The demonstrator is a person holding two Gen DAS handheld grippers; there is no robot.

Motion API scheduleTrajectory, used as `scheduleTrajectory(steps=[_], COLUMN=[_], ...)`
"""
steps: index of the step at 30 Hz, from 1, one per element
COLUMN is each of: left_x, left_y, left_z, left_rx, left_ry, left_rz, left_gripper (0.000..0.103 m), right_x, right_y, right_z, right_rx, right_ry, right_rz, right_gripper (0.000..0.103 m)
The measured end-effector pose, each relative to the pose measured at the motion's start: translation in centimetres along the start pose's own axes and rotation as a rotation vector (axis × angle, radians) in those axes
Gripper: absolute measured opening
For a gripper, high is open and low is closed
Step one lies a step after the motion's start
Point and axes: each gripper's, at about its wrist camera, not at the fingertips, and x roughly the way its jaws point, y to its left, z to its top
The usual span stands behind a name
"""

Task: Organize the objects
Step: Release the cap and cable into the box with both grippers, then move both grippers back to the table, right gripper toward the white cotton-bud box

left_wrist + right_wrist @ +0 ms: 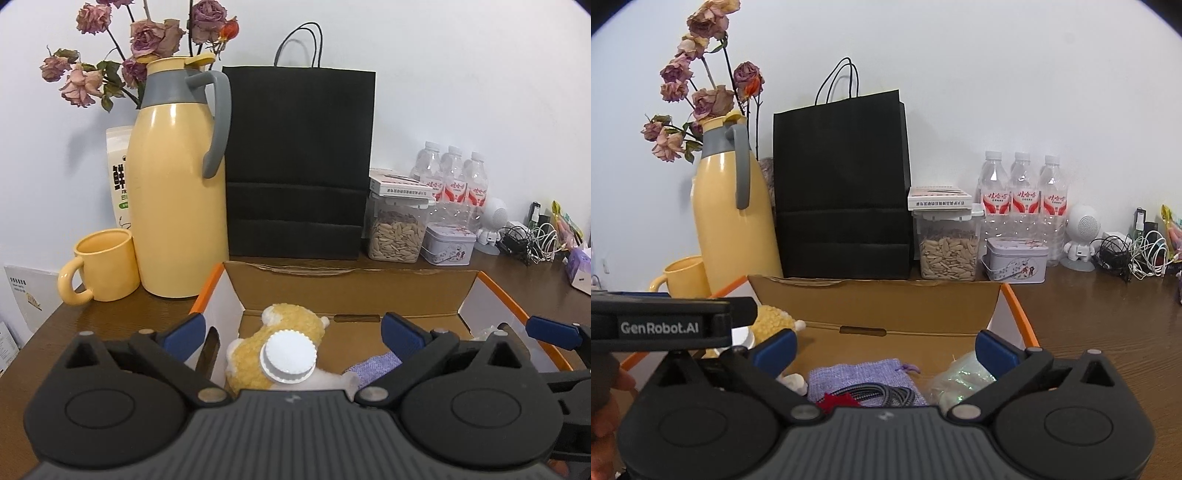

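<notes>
An open cardboard box [351, 291] with orange edges stands on the brown table. Inside lie a yellow plush toy [295, 317], a white ribbed cap [289, 355] of a pale container resting on it, and a purple fabric pouch [376, 363]. My left gripper [291, 332] hovers open over the toy and cap, its blue pads apart from both. My right gripper [886, 347] hangs open over the box's [879, 302] right half, above the purple pouch [860, 373], a coiled dark cable [882, 395] and a clear glittery bag [960, 380]. Neither gripper holds anything.
Behind the box stand a yellow thermos jug [177, 206], a yellow mug [103, 266], a black paper bag [299, 162], a seed jar [947, 251], a tin [1015, 264] and three water bottles [1021, 199]. Tangled cables [1134, 254] lie far right.
</notes>
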Motion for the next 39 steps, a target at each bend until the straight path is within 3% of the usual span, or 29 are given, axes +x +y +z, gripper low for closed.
scheduleTrajectory(steps=[10, 21, 29, 39], left_x=[-2.4, -10.1, -14.1, -17.9], left_y=[0.8, 1.9, 3.2, 5.5], left_z=[0.1, -0.6, -3.5, -7.4], left_rx=[-0.01, -0.001, 0.028, 0.026], left_ry=[-0.055, -0.162, -0.102, -0.035], left_rz=[-0.014, -0.045, -0.048, -0.019], left_gripper=[0.103, 0.103, 0.103, 0.103], right_x=[-1.5, -6.2, -11.7, -16.9], right_y=[0.0, 0.5, 1.0, 1.2], right_z=[0.1, 0.2, -1.5, -6.1], right_rx=[-0.008, -0.062, -0.099, -0.109], right_ry=[-0.025, -0.08, -0.079, 0.006], right_rz=[-0.007, 0.017, 0.041, 0.057], right_gripper=[0.103, 0.103, 0.103, 0.103])
